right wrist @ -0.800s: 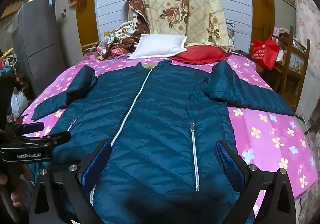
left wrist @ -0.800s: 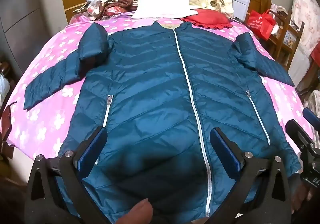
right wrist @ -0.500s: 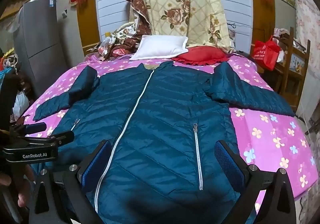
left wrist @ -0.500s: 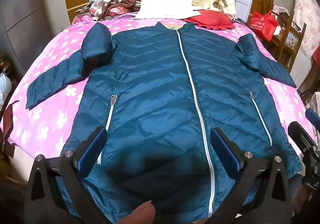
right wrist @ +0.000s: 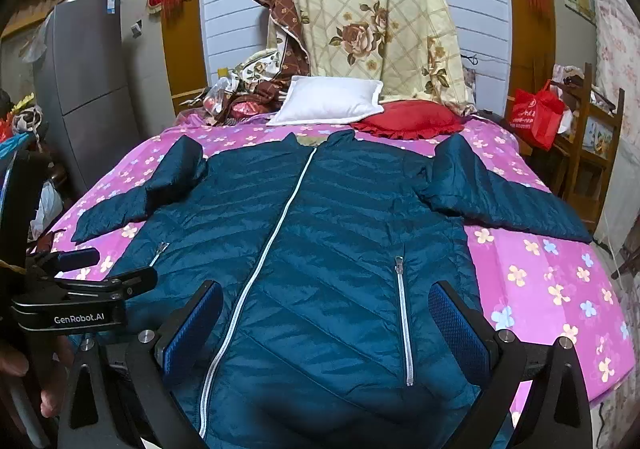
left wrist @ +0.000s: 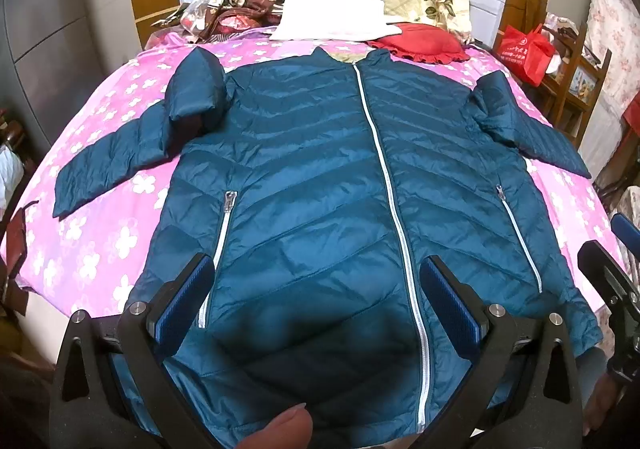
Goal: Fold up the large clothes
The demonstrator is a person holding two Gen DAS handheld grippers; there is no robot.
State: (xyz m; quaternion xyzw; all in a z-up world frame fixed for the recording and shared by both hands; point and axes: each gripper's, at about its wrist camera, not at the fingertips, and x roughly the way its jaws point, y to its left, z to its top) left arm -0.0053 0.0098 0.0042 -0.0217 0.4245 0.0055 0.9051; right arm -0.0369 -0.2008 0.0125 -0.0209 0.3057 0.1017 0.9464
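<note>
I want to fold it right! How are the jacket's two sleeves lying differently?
The left sleeve is bunched at the shoulder, its top humped up; the right sleeve lies flat and smooth. The left sleeve's cuff stays on the pink bedspread; the right sleeve reaches the bed's edge. Both are teal, quilted and spread outward.

Pink floral bed (right wrist: 560,289): white pillow (right wrist: 326,101) and red cushion (right wrist: 408,121) at far edge, floral quilt (right wrist: 372,21) hanging behind; red bag (right wrist: 534,117) on right-side shelf.

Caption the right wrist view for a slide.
Open right gripper above a zipped teal quilted puffer jacket, spread front-up, sleeves out, on a pink flowered bedsheet.
</note>
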